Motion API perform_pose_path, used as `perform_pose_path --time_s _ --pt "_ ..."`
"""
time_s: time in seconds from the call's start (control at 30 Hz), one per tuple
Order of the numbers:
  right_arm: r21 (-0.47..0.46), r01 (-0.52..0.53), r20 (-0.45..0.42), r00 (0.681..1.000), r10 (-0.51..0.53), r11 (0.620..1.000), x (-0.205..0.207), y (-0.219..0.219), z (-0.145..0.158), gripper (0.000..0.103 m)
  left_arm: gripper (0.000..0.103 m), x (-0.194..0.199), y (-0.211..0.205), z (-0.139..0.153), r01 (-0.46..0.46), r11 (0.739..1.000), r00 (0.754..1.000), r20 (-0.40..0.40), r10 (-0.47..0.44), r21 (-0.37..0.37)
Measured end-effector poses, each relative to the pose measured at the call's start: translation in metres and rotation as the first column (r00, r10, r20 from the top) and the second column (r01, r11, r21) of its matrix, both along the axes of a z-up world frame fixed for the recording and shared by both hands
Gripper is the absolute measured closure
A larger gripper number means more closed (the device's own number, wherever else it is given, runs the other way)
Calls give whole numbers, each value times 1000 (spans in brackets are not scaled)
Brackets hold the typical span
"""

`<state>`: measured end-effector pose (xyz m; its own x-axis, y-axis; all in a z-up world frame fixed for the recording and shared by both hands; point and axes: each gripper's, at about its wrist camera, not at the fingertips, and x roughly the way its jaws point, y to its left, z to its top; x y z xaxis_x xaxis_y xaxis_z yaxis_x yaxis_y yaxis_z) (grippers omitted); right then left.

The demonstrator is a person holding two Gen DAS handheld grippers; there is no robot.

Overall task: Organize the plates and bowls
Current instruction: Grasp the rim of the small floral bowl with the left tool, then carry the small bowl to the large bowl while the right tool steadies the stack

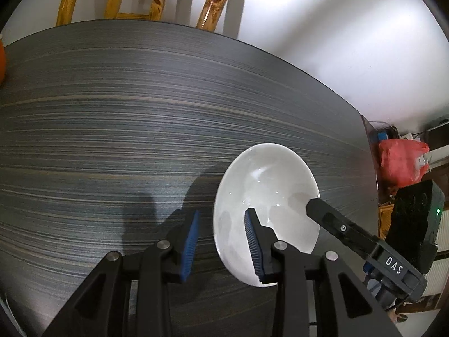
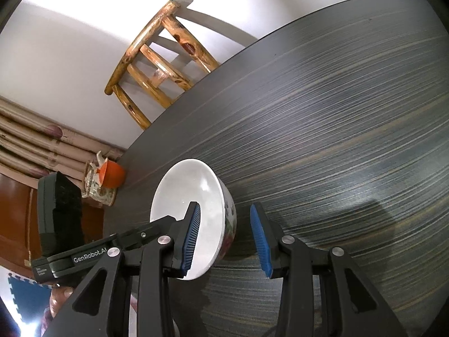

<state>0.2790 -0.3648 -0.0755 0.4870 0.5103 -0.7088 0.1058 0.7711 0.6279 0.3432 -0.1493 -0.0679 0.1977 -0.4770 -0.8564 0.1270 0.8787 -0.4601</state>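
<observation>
A white glazed ceramic bowl with a floral print on its outer wall (image 2: 196, 219) is seen standing upright on the dark striped wood-grain bench (image 1: 112, 112), near the bench's edge. No plates or other bowls are shown in either view.

The left claw (image 1: 221, 247) is held partly open astride the bowl's rim: one blue ribbed pad sits inside the bowl, the other outside, w/ a clear gap to the wall. The right claw (image 2: 224, 238) is placed likewise at the opposite rim, partly open, one pad inside, one outside, no squeeze visible. So the bowl is judged not gripped by either.

Risks, as judged:
- If the pads are closed only on the thin rim, the glazed wall could slip out, esp. if lifted w/ a tilt.
- If both claws are closed & pulled apart or at uneven height, the bowl could be twisted, tipped or dropped.
- If an inside pad is pushed sideways before closing, the bowl could be slid toward the bench edge & off it.
- A hard clamp on ceramic could chip the rim.

An orange cup (image 2: 112, 172) and a wooden chair (image 2: 160, 64) are seen beyond the bench, clear of the bowl.
</observation>
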Motion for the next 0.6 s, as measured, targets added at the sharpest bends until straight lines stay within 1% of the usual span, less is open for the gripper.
perform_pose_path --time_s 0.17,0.37,0.4,0.43,0.47,0.5,0.6 --pt "1 1 -15 1000 -1 1000 5 2 -4 67 70 3 -7 -4 4 1000 1000 -16 -3 3" --pt "-10 -7 -18 1000 7 1000 9 4 -6 75 70 5 -11 -6 -6 1000 1000 -15 6 10" --pt "-14 -7 -18 1000 6 1000 9 5 -6 77 74 5 -12 -6 0 1000 1000 -9 0 15" --pt "-20 -7 -18 1000 6 1000 9 5 -7 79 92 4 -14 -7 8 1000 1000 -2 -8 25" --pt "-27 -7 -21 1000 7 1000 10 5 -7 85 95 2 -15 -7 13 999 1000 11 -14 52" --pt "-28 -10 -23 1000 9 1000 10 5 -9 90 95 1 -16 -6 15 998 999 30 -17 63" --pt "-44 -19 -9 1000 18 999 10 7 -9 92 96 -3 -18 -3 17 997 998 55 -21 74"
